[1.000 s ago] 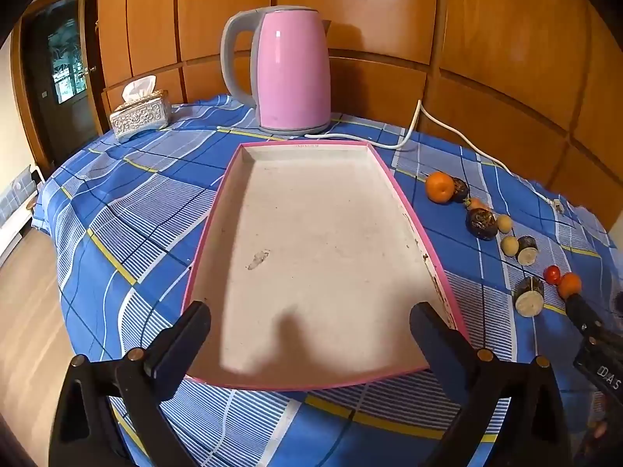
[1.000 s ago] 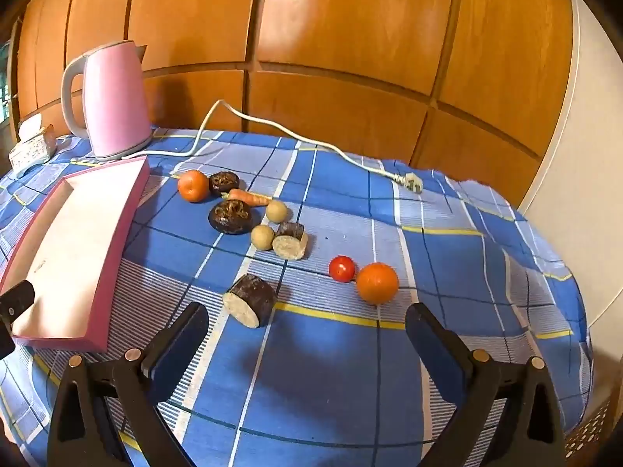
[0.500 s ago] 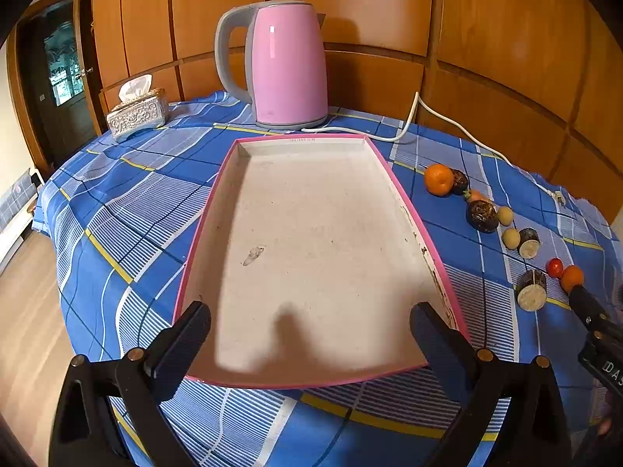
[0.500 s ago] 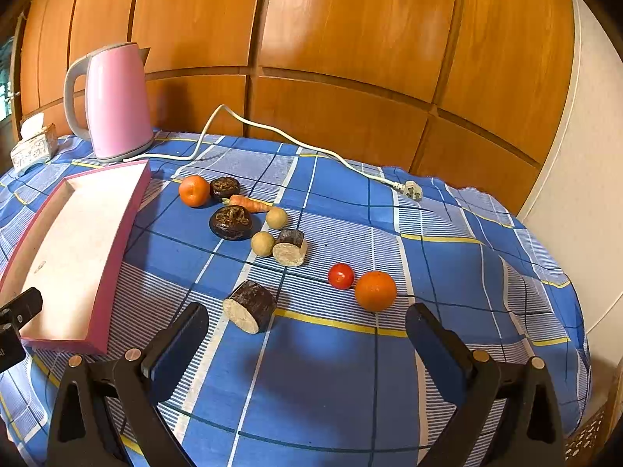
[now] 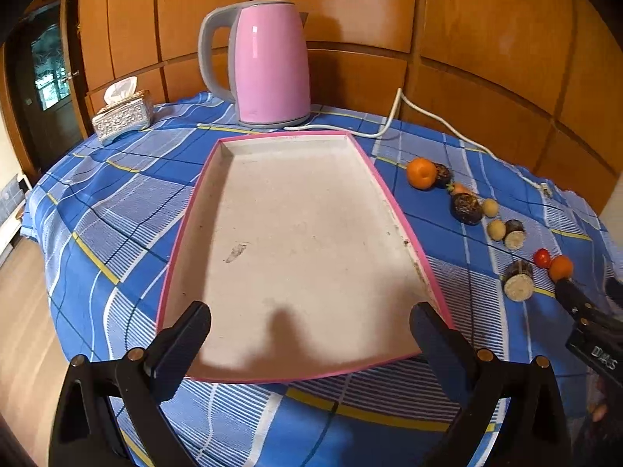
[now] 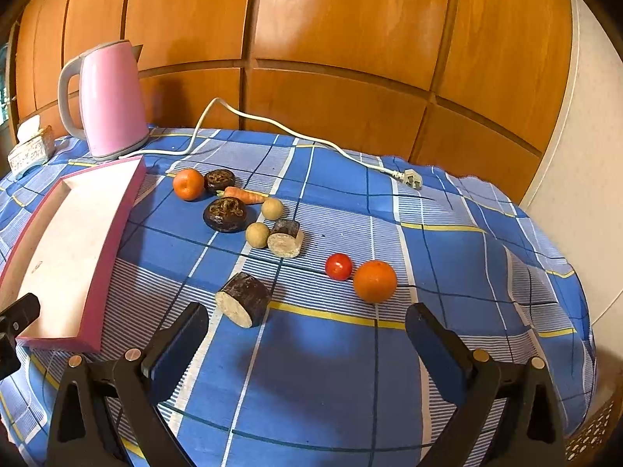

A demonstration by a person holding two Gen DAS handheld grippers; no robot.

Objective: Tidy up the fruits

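Left gripper [image 5: 309,325] jaws wide, holding nothing, over the near end of the pink tray [image 5: 383,190]; right gripper [image 6: 305,325] jaws wide, holding nothing, above the blue checked counter [image 6: 447,257]. From the right jaws: cut dark root chunk [image 6: 244,299] at 11 o'clock, orange [image 6: 374,281] touching tomato [image 6: 338,266] at 1 o'clock. Further fruit at 11 o'clock beside the tray; pink kettle [image 6: 110,101] at 10 o'clock.

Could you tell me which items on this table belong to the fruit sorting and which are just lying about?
For the job: pink tray, two oranges, cherry tomato, two small tan fruits.
Lying about: pink kettle, its cord, tissue box.
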